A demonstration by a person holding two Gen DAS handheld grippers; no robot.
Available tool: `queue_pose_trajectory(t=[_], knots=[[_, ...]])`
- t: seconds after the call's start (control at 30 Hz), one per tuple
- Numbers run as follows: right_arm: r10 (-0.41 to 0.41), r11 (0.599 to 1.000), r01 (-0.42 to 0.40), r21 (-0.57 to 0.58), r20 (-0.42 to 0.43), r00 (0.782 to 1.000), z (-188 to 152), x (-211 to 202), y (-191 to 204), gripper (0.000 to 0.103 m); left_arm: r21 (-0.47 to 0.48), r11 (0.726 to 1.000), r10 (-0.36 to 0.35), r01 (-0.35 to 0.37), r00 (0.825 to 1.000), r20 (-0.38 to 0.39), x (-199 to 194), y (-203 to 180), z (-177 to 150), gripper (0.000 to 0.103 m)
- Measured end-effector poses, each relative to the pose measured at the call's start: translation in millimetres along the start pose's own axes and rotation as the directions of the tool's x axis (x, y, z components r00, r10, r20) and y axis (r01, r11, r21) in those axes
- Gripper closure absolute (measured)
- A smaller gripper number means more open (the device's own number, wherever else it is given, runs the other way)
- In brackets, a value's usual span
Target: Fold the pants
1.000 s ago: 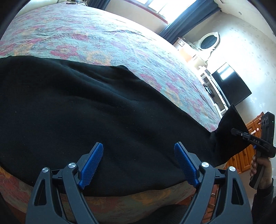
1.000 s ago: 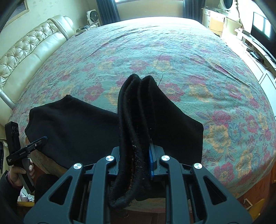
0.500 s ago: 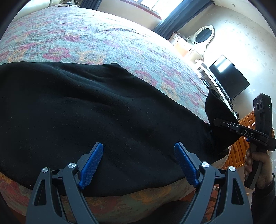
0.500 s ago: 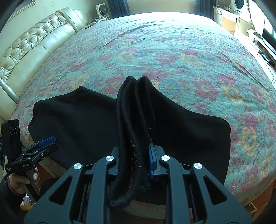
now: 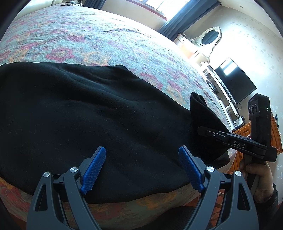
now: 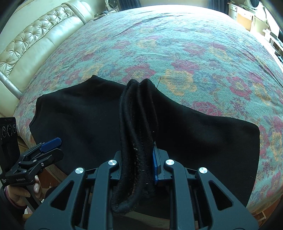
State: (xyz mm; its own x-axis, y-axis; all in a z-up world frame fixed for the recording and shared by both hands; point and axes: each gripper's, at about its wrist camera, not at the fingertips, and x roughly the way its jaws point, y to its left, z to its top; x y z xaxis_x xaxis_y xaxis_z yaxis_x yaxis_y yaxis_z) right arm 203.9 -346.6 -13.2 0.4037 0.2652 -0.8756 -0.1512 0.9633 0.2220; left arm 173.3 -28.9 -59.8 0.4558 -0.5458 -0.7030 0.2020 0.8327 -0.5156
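Note:
Black pants (image 5: 88, 115) lie spread along the near edge of a floral bedspread (image 5: 99, 40). My left gripper (image 5: 141, 165) hovers open just above the dark cloth, nothing between its blue pads. In the right wrist view my right gripper (image 6: 138, 159) is shut on a bunched, thick hem of the pants (image 6: 137, 123), lifted off the bed, with cloth (image 6: 212, 138) falling away to both sides. The right gripper (image 5: 205, 131) shows at the right of the left wrist view with that raised fold (image 5: 199, 106). The left gripper (image 6: 47, 146) shows low at the left of the right wrist view.
A tufted cream headboard (image 6: 35, 40) runs along the bed's far left. A dark television (image 5: 235, 79) on a white stand, an oval mirror (image 5: 210, 37) and wooden drawers (image 5: 276, 134) stand past the bed's right side. Blue curtains (image 5: 184, 16) frame the window. A hand (image 5: 260, 178) grips the right tool.
The right gripper has carried the bunched hem in over the bed and lower, toward the left gripper. More of the pants now lies on the bedspread. The left gripper has stayed put, open.

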Motion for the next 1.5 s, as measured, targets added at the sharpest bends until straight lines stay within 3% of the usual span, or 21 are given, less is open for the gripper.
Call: queue_pose_trajectory(t=[0.63, 0.8, 0.87, 1.17, 1.27, 1.37, 1.5], knots=[[-0.010, 1.000, 0.010, -0.014, -0.026, 1.000, 2, 29, 21, 0.083, 0.005, 1.000, 0.002, -0.002, 1.000, -0.003, 1, 1, 0, 0.020], [-0.007, 1.000, 0.006, -0.029, -0.040, 0.999, -2, 38, 30, 0.074, 0.006, 1.000, 0.003, -0.003, 1.000, -0.003, 1, 1, -1, 0.020], [0.022, 1.000, -0.023, -0.007, -0.036, 0.999, -3, 38, 30, 0.058, 0.007, 1.000, 0.004, -0.004, 1.000, -0.003, 1, 0, -1, 0.020], [0.131, 0.991, -0.131, -0.011, -0.038, 0.991, -23, 33, 44, 0.033, -0.001, 1.000, 0.010, -0.010, 1.000, 0.013, -1, -1, -2, 0.020], [0.215, 0.976, -0.216, 0.000, -0.039, 0.976, -33, 29, 44, 0.028, -0.015, 1.000, 0.008, -0.008, 0.999, 0.035, -4, -3, 0, 0.020], [0.317, 0.948, -0.318, 0.002, -0.048, 0.947, -37, 24, 38, 0.026, -0.018, 1.000, 0.012, -0.012, 0.999, 0.051, -6, -5, 2, 0.020], [0.462, 0.884, -0.458, 0.095, -0.028, 0.886, -37, 3, 11, 0.026, -0.021, 1.000, -0.017, 0.018, 0.999, 0.045, -4, -12, 2, 0.020]])
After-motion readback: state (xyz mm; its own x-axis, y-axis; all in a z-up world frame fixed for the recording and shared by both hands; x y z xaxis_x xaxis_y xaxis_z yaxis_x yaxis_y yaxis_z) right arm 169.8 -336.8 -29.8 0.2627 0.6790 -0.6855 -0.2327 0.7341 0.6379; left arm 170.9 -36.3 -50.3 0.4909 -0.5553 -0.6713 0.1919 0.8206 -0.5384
